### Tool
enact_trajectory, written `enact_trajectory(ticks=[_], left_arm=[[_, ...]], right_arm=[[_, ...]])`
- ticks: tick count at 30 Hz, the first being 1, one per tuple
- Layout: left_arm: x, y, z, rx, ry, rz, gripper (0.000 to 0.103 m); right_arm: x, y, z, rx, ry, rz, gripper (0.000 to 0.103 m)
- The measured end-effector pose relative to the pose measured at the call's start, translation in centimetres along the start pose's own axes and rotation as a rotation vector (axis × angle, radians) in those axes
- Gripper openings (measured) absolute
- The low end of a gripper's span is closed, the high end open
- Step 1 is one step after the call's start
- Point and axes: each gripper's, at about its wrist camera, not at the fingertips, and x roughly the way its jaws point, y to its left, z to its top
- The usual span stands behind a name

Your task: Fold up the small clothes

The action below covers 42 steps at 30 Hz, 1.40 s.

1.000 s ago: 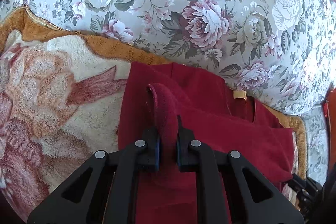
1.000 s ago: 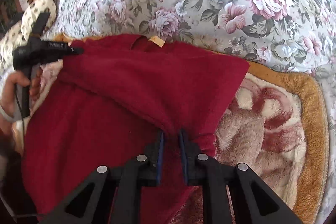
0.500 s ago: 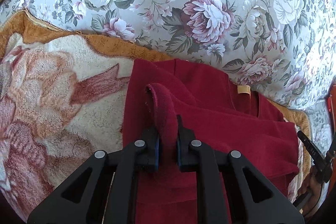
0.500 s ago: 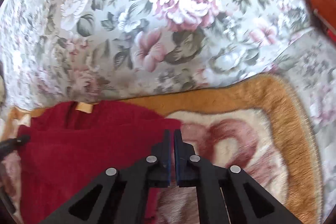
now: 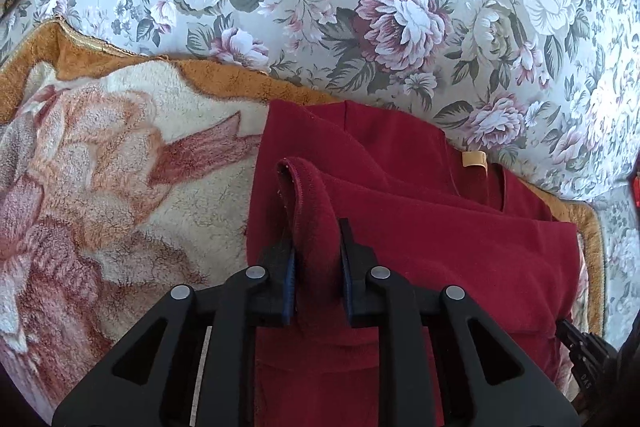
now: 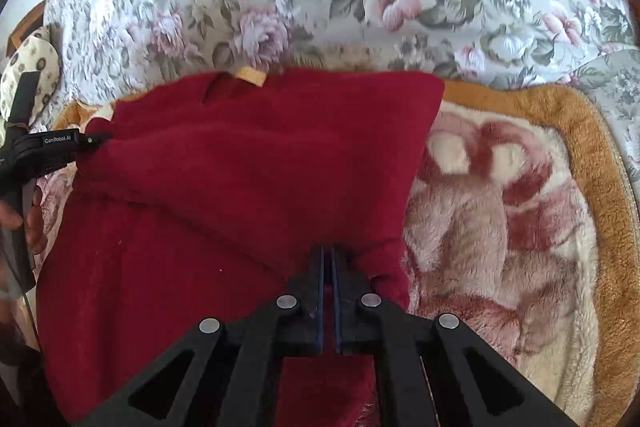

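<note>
Red garment (image 5: pixel 420 239) on fleece blanket (image 5: pixel 120 187), both hand-held grippers pinching folds

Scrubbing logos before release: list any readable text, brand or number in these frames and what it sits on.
"GenRobot.AI": white print on the black body of the left tongs, right wrist view.
Embossed marks on the right tongs, left wrist view: too small and dark to read.
Tan neck tag on the red garment: no print legible.
</note>
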Motion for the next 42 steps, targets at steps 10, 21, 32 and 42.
enact_trajectory(ticks=[10,21,32,42], left_arm=[[-4.5,-1.9,-1.6,0.057,-0.135,-0.098,0.065],[0.6,-2.6,-3.1,0.122,-0.039,0.001,0.065],[-8.7,1.4,-8.8,-0.031,-0.037,-0.061,0.065],[-14.6,1.9,-16.4,0.005,-0.033,-0.082,0.065]], right_arm=[[-1.2,-0.9,4.5,0.061,-0.101,-0.009,0.004],[-1.6,-0.3,2.6,0.008,-0.038,-0.082,0.014],[-7.8,1.1,-1.9,0.069,-0.076,-0.006,0.019],[-12.0,1.7,-9.8,0.190,-0.061,0.090,0.025]])
